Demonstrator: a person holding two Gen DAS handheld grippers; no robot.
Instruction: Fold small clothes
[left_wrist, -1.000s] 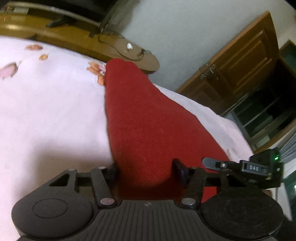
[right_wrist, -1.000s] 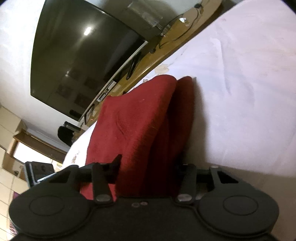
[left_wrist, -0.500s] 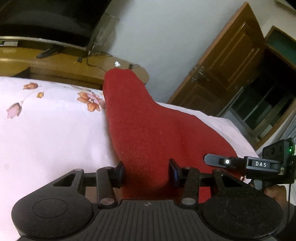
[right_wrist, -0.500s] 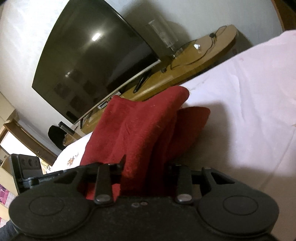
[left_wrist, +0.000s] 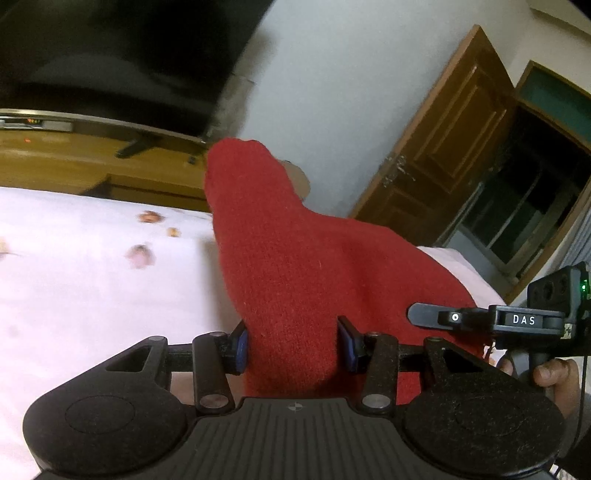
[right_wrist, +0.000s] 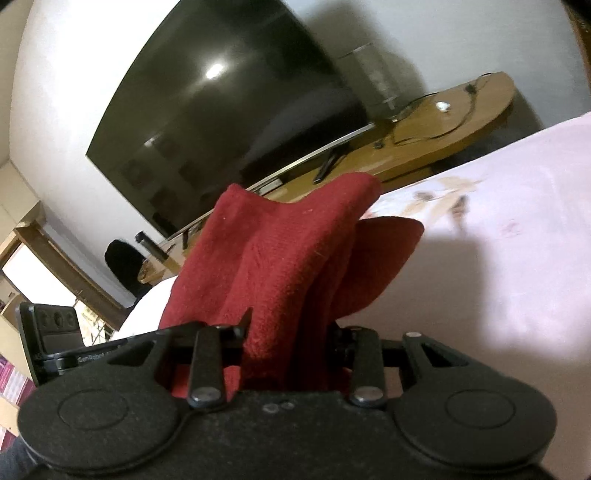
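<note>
A red knit garment (left_wrist: 295, 266) is held up off the pink bed sheet (left_wrist: 92, 295). My left gripper (left_wrist: 293, 345) is shut on one edge of it, and the cloth rises forward between the blue pads. My right gripper (right_wrist: 288, 332) is shut on another edge of the same red garment (right_wrist: 280, 258), which stands up in folds with a lower flap hanging to the right. The right gripper also shows at the right of the left wrist view (left_wrist: 428, 317), close beside the left one.
The bed sheet (right_wrist: 517, 240) has a faint flower print. Behind the bed stand a wooden TV bench (right_wrist: 443, 125) and a large dark TV (right_wrist: 229, 110). A brown wooden door (left_wrist: 454, 147) is at the right. A black chair (right_wrist: 123, 266) stands far left.
Both grippers have lifted and tilted up with the red garment. It has risen off the sheet, and more of the TV and wall has come into view.
</note>
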